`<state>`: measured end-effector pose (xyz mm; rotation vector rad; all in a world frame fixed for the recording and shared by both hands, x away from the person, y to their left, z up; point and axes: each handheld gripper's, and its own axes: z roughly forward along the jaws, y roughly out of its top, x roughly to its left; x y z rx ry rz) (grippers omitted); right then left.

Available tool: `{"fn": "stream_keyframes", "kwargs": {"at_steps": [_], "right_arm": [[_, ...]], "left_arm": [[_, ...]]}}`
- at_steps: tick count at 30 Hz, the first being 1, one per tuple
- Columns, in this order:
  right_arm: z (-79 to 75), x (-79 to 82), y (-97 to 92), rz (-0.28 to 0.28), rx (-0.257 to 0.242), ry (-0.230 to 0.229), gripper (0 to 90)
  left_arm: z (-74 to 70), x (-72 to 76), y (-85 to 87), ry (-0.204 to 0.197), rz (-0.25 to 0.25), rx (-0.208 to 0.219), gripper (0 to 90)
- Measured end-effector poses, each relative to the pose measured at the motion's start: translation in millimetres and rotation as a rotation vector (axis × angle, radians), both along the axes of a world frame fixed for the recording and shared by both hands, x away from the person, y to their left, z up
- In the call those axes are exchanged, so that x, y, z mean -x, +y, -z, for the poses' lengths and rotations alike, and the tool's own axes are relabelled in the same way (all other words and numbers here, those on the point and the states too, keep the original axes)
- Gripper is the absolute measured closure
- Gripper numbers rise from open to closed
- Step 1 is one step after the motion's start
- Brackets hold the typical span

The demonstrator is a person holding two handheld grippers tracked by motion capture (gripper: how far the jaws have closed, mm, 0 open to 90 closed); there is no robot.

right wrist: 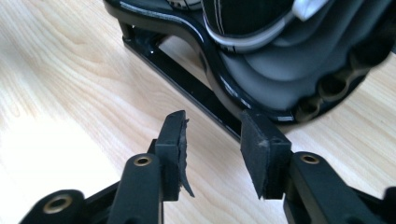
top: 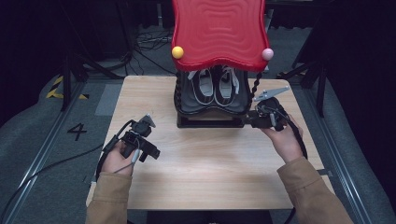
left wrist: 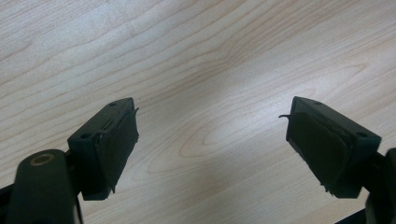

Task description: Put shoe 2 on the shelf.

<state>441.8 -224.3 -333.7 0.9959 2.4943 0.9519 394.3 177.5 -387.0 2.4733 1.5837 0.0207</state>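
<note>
Right gripper [right wrist: 212,140] fingers apart, just beside shoe rack [right wrist: 196,93] base.

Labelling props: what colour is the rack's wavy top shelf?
Glossy red top shelf, rippled surface; clearest in the high view.

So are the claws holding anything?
No. The left claw is open over bare table; the right claw is open near the shoe rack's base, gripping nothing.
</note>
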Motion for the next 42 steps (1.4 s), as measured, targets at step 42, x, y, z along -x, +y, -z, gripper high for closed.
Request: {"fn": "stream_keyframes", "kwargs": {"at_steps": [42], "right_arm": [[62.1, 15.7, -113.9, 0.138, 0.100, 0.323, 50.2]], "left_arm": [[2.4, 1.9, 15.9, 0.021, -0.020, 0.004, 17.1]]}}
